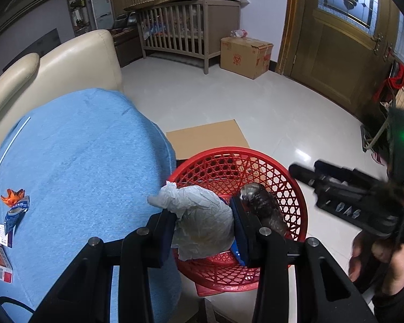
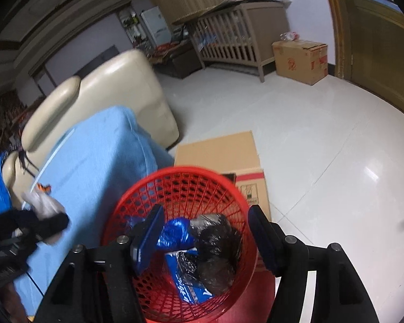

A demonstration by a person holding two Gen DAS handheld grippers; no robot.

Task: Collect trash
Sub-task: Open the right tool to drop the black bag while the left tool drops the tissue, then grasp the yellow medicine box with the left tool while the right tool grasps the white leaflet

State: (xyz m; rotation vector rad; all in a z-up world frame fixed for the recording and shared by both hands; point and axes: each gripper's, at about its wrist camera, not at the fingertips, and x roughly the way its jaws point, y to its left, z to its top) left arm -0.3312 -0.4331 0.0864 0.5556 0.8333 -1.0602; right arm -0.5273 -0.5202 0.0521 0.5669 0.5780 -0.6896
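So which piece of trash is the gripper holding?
The crumpled white paper. It sits pinched between the left gripper jaws above the red basket. The orange scrap and small boxes lie loose on the blue cover.

My left hand-held gripper (image 1: 203,226) points steeply down at the bottom centre of its own view, its two blue pads pressed on a crumpled white paper wad (image 1: 199,223). In the right wrist view it sits blurred at the lower left. My right hand-held gripper (image 2: 204,231) also tilts down, at the bottom centre of its view, jaws standing apart with nothing pinched between them. In the left wrist view it reaches in from the right edge, my bare right hand (image 1: 382,258) wrapped round its handle at lower right.
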